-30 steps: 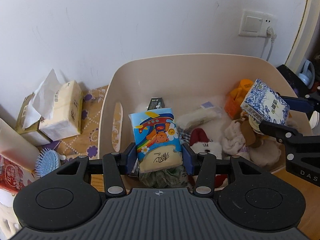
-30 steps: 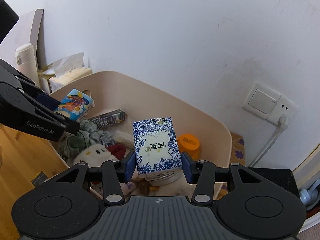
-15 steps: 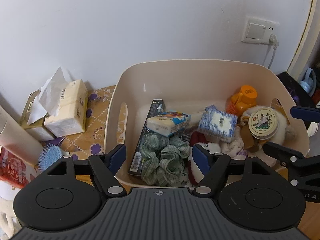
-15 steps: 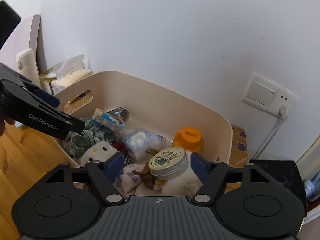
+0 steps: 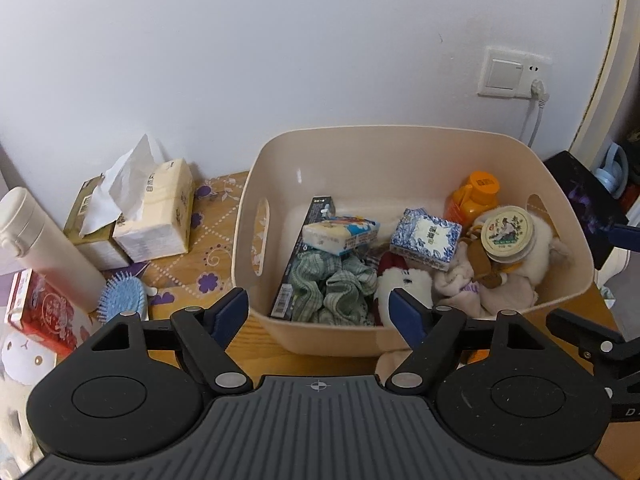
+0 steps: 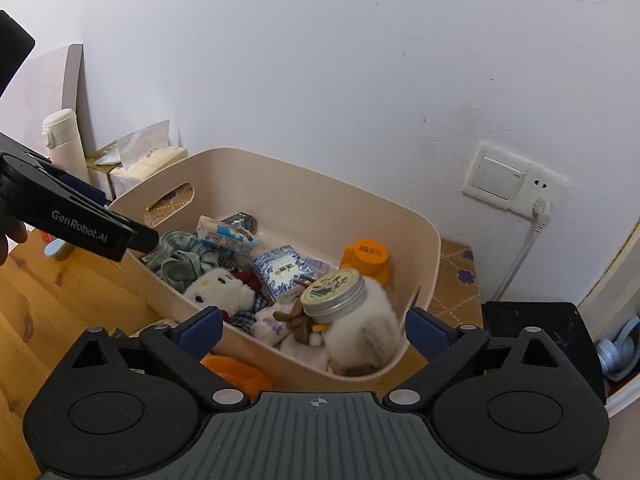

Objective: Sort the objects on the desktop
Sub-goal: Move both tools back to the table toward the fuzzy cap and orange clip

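Smooth beige plastic tub (image 5: pixel 408 152) on wooden desk (image 6: pixel 48 300), both black grippers, left (image 5: pixel 320 310) and right (image 6: pixel 314 326), at its near rim, jaws opening, nothing between them, crumpled green cloth (image 5: pixel 332 288), blue-patterned tissue pack (image 5: pixel 426 238) mid-tub, cartoon-print pack (image 5: pixel 340 234) left of it, round metal tin (image 6: pixel 334 292).

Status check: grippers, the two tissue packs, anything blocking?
Left gripper and right gripper both opening, nothing between the jaws. Cartoon pack and blue-white pack lying in the bin. Nothing blocking.
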Demonstrator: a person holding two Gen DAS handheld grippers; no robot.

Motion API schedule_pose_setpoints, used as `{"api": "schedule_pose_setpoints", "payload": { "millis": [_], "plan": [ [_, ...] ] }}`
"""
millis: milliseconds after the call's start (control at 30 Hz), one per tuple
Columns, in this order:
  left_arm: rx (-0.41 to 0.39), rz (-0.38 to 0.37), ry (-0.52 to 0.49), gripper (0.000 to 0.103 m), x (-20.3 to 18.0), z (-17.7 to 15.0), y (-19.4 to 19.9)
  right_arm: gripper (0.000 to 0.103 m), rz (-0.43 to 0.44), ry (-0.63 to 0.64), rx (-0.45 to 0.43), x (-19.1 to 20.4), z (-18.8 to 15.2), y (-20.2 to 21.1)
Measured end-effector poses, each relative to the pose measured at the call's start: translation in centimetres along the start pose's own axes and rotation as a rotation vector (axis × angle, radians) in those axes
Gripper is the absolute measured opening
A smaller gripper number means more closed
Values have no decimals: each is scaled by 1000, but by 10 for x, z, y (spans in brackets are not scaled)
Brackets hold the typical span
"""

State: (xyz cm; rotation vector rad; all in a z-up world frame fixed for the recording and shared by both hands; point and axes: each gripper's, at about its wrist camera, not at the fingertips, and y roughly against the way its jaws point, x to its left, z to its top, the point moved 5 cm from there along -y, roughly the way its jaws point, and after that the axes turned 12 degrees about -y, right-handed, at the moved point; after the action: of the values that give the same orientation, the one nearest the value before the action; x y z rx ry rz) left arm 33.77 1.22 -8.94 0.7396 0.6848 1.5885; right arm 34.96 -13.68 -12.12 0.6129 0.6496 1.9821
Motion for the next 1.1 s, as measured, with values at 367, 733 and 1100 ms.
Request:
{"api": "schedule_pose_setpoints", "payload": {
  "millis": [367,733,1100],
  "plan": [
    [45,-27,-65,80,-14,-32,7,103,-10,-44,27,-12,-23,15],
    [111,-106,-158,82,-42,-56,-5,103,18,-78,91,-11,-44,7],
    [127,-164,-192,82,-57,-58,-23,103,72,-126,141,-8,-51,-17]
  ]
}}
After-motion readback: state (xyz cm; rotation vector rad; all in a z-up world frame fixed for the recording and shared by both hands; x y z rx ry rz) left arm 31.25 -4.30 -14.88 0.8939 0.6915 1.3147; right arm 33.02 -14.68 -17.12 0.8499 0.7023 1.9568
